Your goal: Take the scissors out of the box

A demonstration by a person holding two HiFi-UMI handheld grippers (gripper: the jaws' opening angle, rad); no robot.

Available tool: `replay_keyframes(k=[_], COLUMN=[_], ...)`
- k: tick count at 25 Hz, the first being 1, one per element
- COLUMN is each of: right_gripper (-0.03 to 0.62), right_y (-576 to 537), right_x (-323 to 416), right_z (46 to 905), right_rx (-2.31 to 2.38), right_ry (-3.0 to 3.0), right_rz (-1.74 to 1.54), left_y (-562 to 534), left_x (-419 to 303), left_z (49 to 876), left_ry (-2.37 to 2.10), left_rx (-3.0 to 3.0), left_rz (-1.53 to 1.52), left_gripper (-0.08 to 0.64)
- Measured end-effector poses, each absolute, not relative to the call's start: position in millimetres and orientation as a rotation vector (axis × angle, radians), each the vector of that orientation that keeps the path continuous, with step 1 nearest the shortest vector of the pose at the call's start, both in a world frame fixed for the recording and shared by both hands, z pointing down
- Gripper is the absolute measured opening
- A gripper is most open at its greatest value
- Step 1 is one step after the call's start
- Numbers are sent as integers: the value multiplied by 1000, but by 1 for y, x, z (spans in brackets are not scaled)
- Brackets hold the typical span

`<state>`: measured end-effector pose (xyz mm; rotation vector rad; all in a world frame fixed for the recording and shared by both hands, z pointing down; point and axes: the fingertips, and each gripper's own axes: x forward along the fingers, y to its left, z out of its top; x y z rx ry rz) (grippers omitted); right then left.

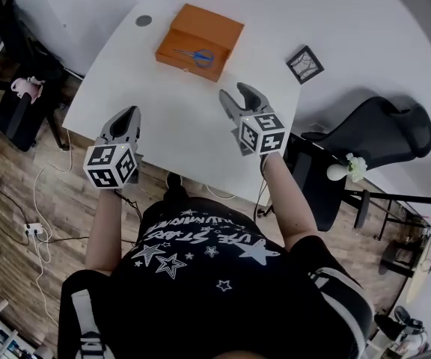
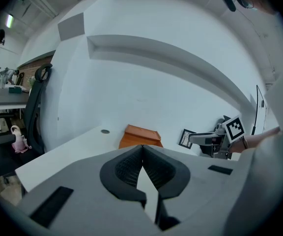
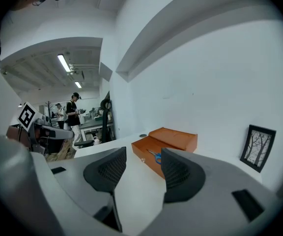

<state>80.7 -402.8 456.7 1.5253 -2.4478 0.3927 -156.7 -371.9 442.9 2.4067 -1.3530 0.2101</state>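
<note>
The blue-handled scissors [image 1: 197, 55] lie flat inside the open orange box [image 1: 199, 42], close to its front wall, and nothing grips them yet. The right gripper [image 1: 238, 94] hovers over the worktop [image 1: 163, 111] on the near side of the box, a little to its right. Its jaws are apart and empty, so it looks the natural one for the reach. The left gripper [image 1: 129, 116] hangs farther off, near-left of the box, jaws pressed together on nothing. For a clean pick, the right gripper should probably come over the box from above, tilted steeply enough to clear the front wall. Its jaws are better set across the handles or pivot than along the thin blades. They likely need to touch the box floor either side of the scissors before closing. If the box slides, the left gripper could steady its left wall.
</note>
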Motion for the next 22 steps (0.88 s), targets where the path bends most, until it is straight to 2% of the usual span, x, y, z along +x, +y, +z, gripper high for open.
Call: replay_keyframes(k=[12,22], right_gripper=[235,235], right_y=[-519,-570], right_x=[75,57], right_z=[464,509], right_rx=[1379,1095], right_ry=[-2381,-2246], right_rz=[460,448], left_y=[-473,-524], left_x=[-173,-183], left_z=[446,465], left_ry=[-1348,-1343], left_rx=[2409,2370], left_rz=[231,250], left_gripper=[18,18])
